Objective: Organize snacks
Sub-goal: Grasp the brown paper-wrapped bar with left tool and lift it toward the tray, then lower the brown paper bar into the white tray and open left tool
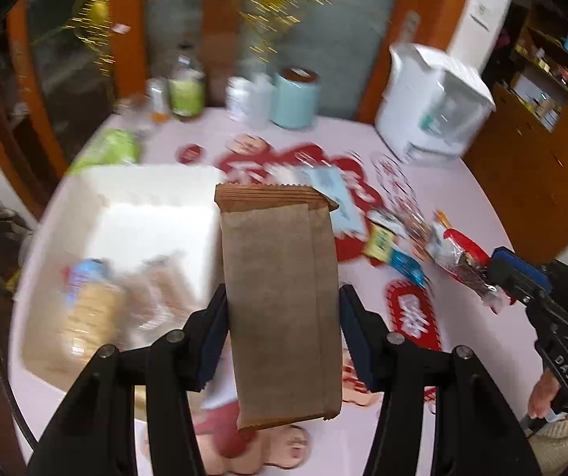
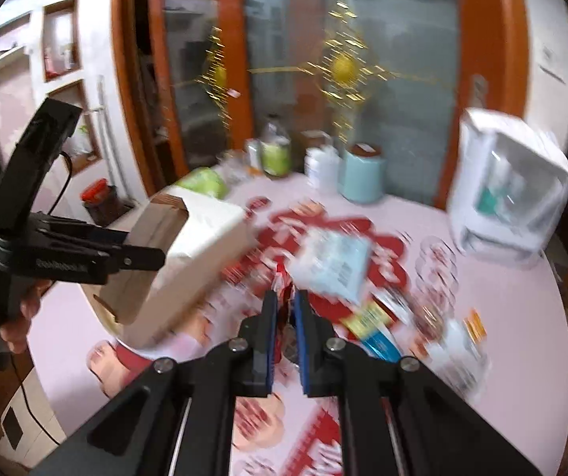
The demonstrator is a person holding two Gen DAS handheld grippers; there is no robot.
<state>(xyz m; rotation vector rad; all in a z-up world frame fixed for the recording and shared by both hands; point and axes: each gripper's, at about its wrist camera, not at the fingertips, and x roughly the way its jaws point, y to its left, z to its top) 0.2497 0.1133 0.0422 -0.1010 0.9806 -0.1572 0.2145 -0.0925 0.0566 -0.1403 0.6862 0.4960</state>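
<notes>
My left gripper (image 1: 282,341) is shut on a brown paper snack packet (image 1: 280,297), held upright above the table just right of a white box (image 1: 153,206). The box holds several wrapped snacks (image 1: 93,309). My right gripper (image 2: 284,317) is shut on a red and clear snack wrapper (image 2: 284,309); in the left wrist view that gripper (image 1: 502,277) shows at the right holding the red and clear wrapper (image 1: 466,261). In the right wrist view the left gripper (image 2: 156,256) and the brown packet (image 2: 156,230) are at the left beside the white box (image 2: 200,238).
Loose snack packets (image 1: 391,246) and a pale blue packet (image 2: 331,261) lie on the pink table with red print. At the far edge stand bottles (image 1: 186,87), a light blue canister (image 1: 293,99) and a white appliance (image 1: 430,107). Glass doors stand behind.
</notes>
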